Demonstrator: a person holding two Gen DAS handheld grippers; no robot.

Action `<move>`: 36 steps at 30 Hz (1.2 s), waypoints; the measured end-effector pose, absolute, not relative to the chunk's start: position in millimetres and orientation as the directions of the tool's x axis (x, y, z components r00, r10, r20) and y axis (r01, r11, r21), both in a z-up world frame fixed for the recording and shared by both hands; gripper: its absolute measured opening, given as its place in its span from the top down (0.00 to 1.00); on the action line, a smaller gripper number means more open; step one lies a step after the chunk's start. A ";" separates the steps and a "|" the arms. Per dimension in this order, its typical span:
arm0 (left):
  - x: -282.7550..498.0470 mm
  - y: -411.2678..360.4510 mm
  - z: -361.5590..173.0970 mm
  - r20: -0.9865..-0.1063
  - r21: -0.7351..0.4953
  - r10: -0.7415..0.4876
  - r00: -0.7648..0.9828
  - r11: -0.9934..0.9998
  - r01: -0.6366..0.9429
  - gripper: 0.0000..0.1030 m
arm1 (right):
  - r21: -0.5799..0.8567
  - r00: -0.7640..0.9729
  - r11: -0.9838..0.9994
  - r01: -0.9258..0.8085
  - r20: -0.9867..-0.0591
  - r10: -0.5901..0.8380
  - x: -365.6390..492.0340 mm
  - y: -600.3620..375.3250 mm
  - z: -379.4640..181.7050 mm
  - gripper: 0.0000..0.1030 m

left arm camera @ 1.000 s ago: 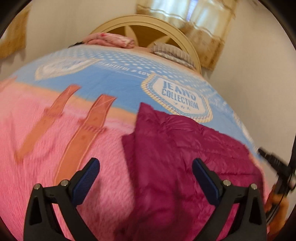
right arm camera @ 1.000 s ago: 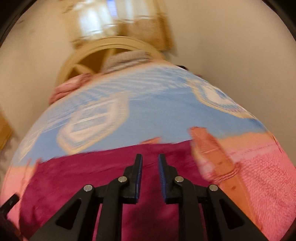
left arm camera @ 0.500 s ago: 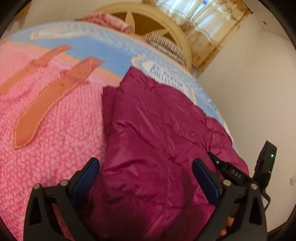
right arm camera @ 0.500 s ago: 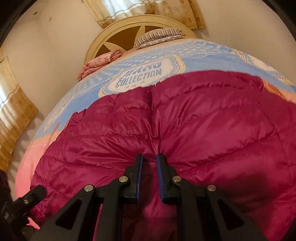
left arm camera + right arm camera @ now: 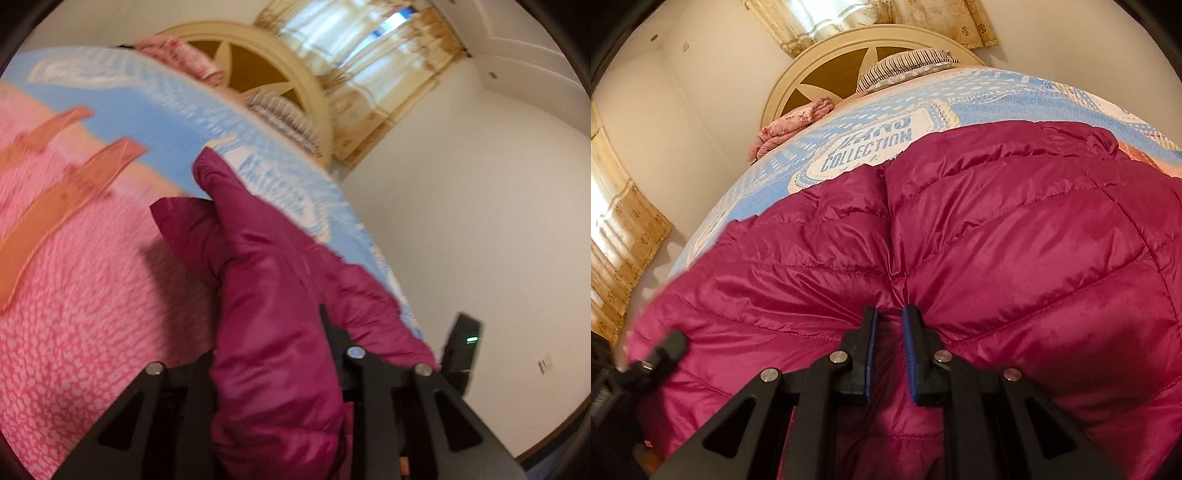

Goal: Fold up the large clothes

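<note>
Mid-fold: left gripper (image 5: 273,354) and right gripper (image 5: 888,325) both clamp the magenta puffer jacket (image 5: 997,236); next, carry that edge across evenly.

Left tongs (image 5: 273,354) apparently now clamped on the jacket (image 5: 266,280), lifting it
</note>
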State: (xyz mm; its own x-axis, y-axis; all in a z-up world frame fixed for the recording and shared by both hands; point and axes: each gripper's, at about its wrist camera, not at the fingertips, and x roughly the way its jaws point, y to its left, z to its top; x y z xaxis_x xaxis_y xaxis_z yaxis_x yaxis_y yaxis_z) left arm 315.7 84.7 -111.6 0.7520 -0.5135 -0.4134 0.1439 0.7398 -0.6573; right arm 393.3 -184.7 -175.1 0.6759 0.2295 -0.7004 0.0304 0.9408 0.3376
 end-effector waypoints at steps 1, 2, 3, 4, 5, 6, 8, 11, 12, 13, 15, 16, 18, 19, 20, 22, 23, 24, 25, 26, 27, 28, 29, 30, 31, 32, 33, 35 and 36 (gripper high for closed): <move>314.5 83.3 -105.6 -0.400 -0.661 -0.521 0.754 0.734 0.156 0.78 | 0.348 0.670 0.936 0.043 -0.705 0.232 393.3 -185.0 -175.2 0.88; 313.2 81.3 -98.2 -0.391 -0.659 -0.528 0.754 0.732 0.171 0.78 | 0.362 0.665 0.930 0.056 -0.708 0.236 392.0 -184.3 -175.8 0.87; 311.9 79.6 -92.5 -0.387 -0.652 -0.530 0.755 0.736 0.182 0.79 | 0.381 0.660 0.922 0.070 -0.711 0.243 390.4 -184.2 -175.7 0.87; 309.7 79.3 -86.1 -0.380 -0.646 -0.534 0.755 0.738 0.196 0.79 | 0.404 0.653 0.910 0.089 -0.713 0.253 387.6 -183.6 -175.7 0.87; 307.4 80.4 -79.4 -0.369 -0.645 -0.541 0.756 0.735 0.211 0.80 | 0.418 0.649 0.903 0.099 -0.715 0.260 385.0 -181.9 -175.4 0.87; 305.4 82.1 -75.0 -0.364 -0.643 -0.545 0.755 0.734 0.219 0.80 | 0.434 0.645 0.895 0.104 -0.714 0.271 382.4 -179.6 -175.4 0.87; 299.4 85.6 -58.8 -0.358 -0.614 -0.550 0.754 0.747 0.254 0.80 | 0.506 0.631 0.856 0.103 -0.698 0.337 374.9 -169.9 -178.1 0.87; 287.1 85.0 -27.5 -0.346 -0.524 -0.540 0.767 0.790 0.319 0.80 | 0.618 0.599 0.782 0.081 -0.657 0.457 365.1 -143.5 -185.4 0.88; 282.7 82.2 -16.9 -0.352 -0.483 -0.535 0.768 0.807 0.341 0.80 | 0.649 0.579 0.758 0.062 -0.642 0.502 363.1 -130.1 -188.0 0.88; 279.4 79.0 -9.7 -0.365 -0.444 -0.523 0.770 0.825 0.351 0.80 | 0.683 0.546 0.730 0.030 -0.623 0.561 361.2 -110.7 -191.0 0.88; 273.6 71.7 -2.6 -0.389 -0.369 -0.497 0.775 0.855 0.364 0.80 | 0.720 0.499 0.694 -0.012 -0.597 0.628 359.7 -87.7 -195.0 0.88; 269.1 67.0 0.4 -0.402 -0.318 -0.481 0.779 0.871 0.374 0.80 | 0.728 0.482 0.685 -0.031 -0.589 0.648 359.0 -78.9 -194.9 0.88; 261.5 63.9 1.5 -0.407 -0.269 -0.473 0.781 0.879 0.392 0.80 | 0.718 0.484 0.694 -0.046 -0.592 0.644 357.4 -78.9 -190.3 0.88; 259.2 63.8 0.2 -0.406 -0.269 -0.483 0.776 0.874 0.404 0.80 | 0.727 0.483 0.684 -0.054 -0.581 0.655 356.0 -83.7 -187.3 0.88; 259.5 60.7 0.0 -0.408 -0.271 -0.493 0.768 0.869 0.414 0.80 | 0.745 0.483 0.664 -0.061 -0.560 0.673 353.6 -90.9 -184.0 0.88; 262.0 50.1 -2.9 -0.421 -0.261 -0.495 0.760 0.869 0.421 0.80 | 0.761 0.524 0.646 -0.064 -0.525 0.670 345.5 -118.3 -172.0 0.88; 263.7 43.2 -4.1 -0.428 -0.252 -0.498 0.754 0.867 0.429 0.80 | 0.756 0.550 0.651 -0.062 -0.519 0.654 341.1 -130.6 -166.3 0.88; 263.8 34.5 -5.4 -0.437 -0.242 -0.504 0.745 0.864 0.442 0.80 | 0.752 0.579 0.657 -0.058 -0.511 0.636 334.7 -145.4 -160.0 0.88; 265.0 24.3 -7.2 -0.448 -0.231 -0.509 0.735 0.860 0.455 0.80 | 0.749 0.614 0.660 -0.054 -0.497 0.613 327.1 -167.2 -152.3 0.88; 266.1 11.5 -9.8 -0.463 -0.214 -0.513 0.722 0.856 0.471 0.80 | 0.743 0.638 0.667 -0.047 -0.492 0.592 321.7 -182.5 -147.7 0.88; 265.2 1.6 -12.1 -0.478 -0.199 -0.515 0.712 0.853 0.483 0.80 | 0.729 0.665 0.683 -0.032 -0.495 0.559 315.2 -200.5 -143.1 0.88; 266.4 -11.1 -16.6 -0.499 -0.179 -0.513 0.698 0.849 0.497 0.80 | 0.713 0.688 0.701 -0.016 -0.501 0.525 309.2 -217.3 -140.0 0.88; 267.3 -25.3 -23.2 -0.526 -0.151 -0.505 0.685 0.848 0.509 0.80 | 0.701 0.705 0.713 0.000 -0.506 0.497 304.2 -230.3 -138.6 0.88; 267.8 -35.6 -28.6 -0.548 -0.128 -0.493 0.676 0.848 0.514 0.80 | 0.690 0.720 0.724 0.018 -0.512 0.469 298.1 -241.3 -138.0 0.88; 270.4 -48.9 -37.0 -0.578 -0.095 -0.471 0.666 0.850 0.518 0.80 | 0.682 0.734 0.730 0.039 -0.516 0.442 292.5 -254.5 -138.9 0.88; 272.9 -59.5 -45.0 -0.603 -0.067 -0.451 0.659 0.851 0.521 0.80 | 0.679 0.743 0.731 0.060 -0.520 0.422 288.5 -263.6 -140.5 0.88; 276.5 -72.6 -56.3 -0.632 -0.032 -0.424 0.648 0.850 0.526 0.80 | 0.681 0.747 0.729 0.077 -0.523 0.410 285.4 -272.2 -143.2 0.88; 277.5 -91.3 -74.4 -0.666 0.019 -0.388 0.637 0.845 0.534 0.80 | 0.691 0.751 0.714 0.116 -0.531 0.392 279.3 -290.7 -150.6 0.88; 275.7 -96.1 -78.1 -0.671 0.035 -0.381 0.636 0.841 0.540 0.80 | 0.696 0.753 0.705 0.134 -0.534 0.384 279.5 -298.1 -153.4 0.88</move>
State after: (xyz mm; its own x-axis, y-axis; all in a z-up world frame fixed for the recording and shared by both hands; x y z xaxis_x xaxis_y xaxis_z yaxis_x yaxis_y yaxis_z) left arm 275.7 -96.1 -78.1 0.6356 -0.3809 -0.6714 0.5404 0.8407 0.0346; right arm 279.5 -298.1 -153.4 0.7533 0.3836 -0.5342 0.1343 0.7054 0.6960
